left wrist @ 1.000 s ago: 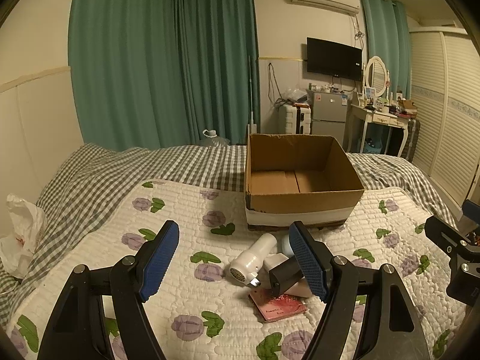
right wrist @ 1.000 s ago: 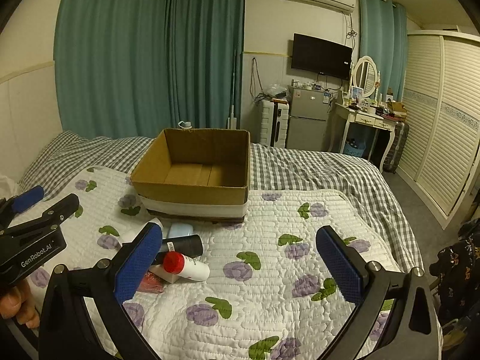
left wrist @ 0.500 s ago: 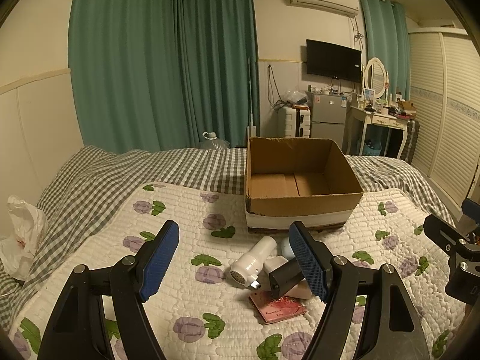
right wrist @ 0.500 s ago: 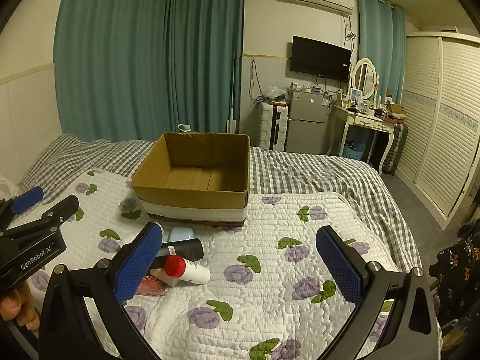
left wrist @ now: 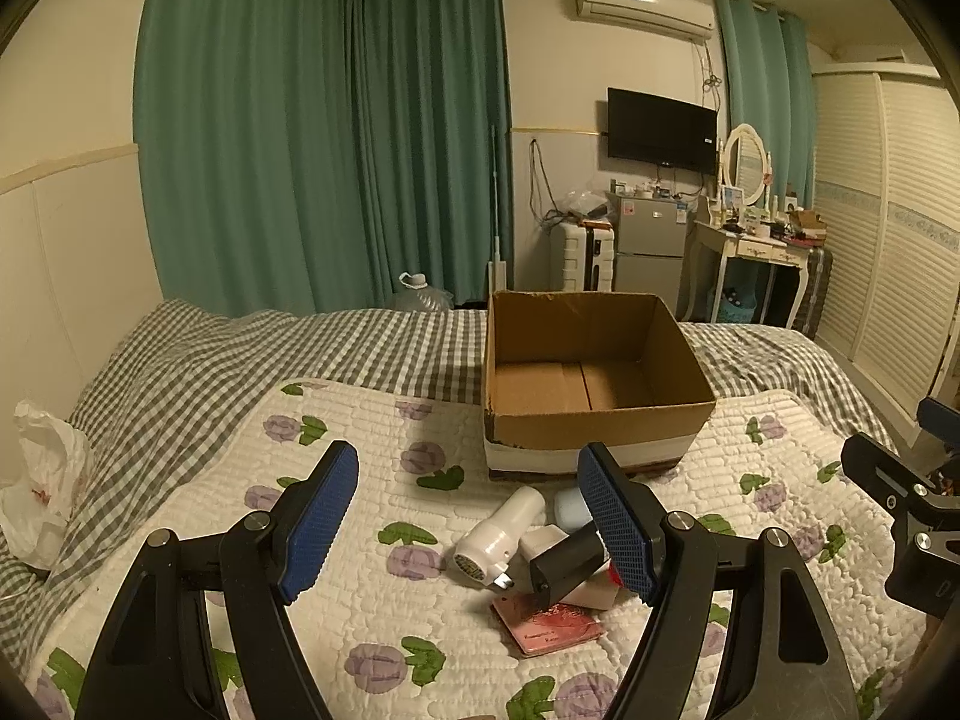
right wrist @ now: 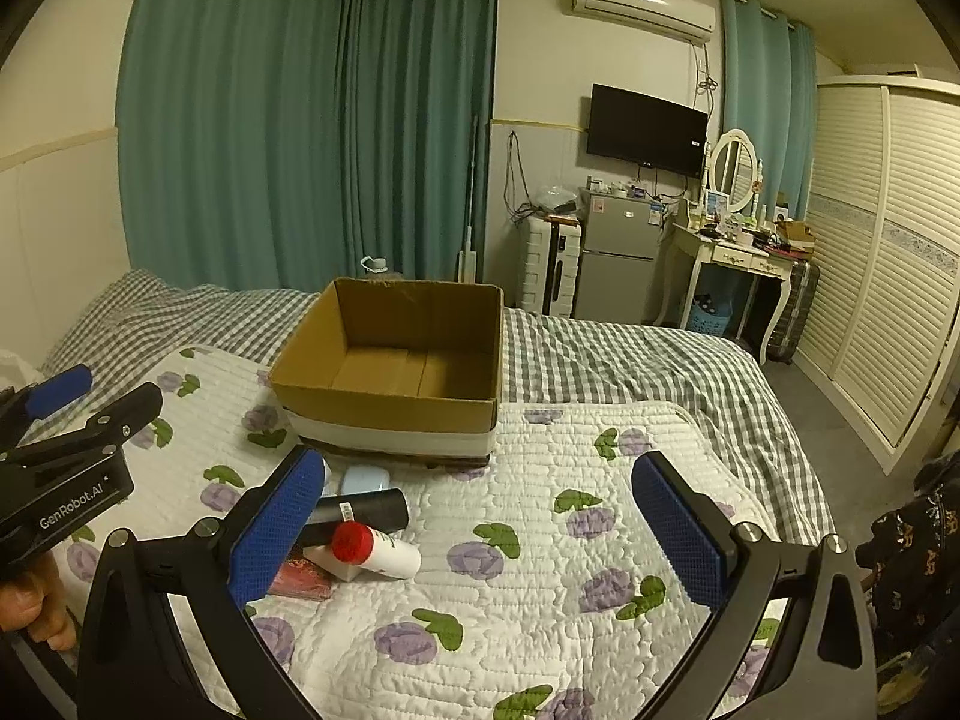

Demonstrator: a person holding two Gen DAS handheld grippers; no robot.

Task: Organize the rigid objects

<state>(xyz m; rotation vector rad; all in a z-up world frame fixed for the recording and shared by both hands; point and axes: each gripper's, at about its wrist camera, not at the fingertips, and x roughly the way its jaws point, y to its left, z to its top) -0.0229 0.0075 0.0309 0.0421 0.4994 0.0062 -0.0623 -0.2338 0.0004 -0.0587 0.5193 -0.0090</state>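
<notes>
A: Left wrist view? 
B: The left gripper (left wrist: 468, 516) hangs wide open over the quilt (left wrist: 372, 618), holding nothing. A white hair dryer (left wrist: 499, 531), black cylinder (left wrist: 567, 564) and red booklet (left wrist: 549, 627) lie clustered near the cardboard box (left wrist: 591, 414).

A: Right wrist view? 
B: The right gripper (right wrist: 477, 525) gapes empty too. A red-capped bottle (right wrist: 375, 549) touches the black cylinder; the box sits open toward the quilt's far edge.

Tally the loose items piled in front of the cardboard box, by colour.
White: 3 – small white hair dryer, white bottle with red cap, white box under it
Black: 1 – black cylinder
Light blue: 1 – pale blue case
Red: 1 – flat red booklet
Total: 6
</notes>
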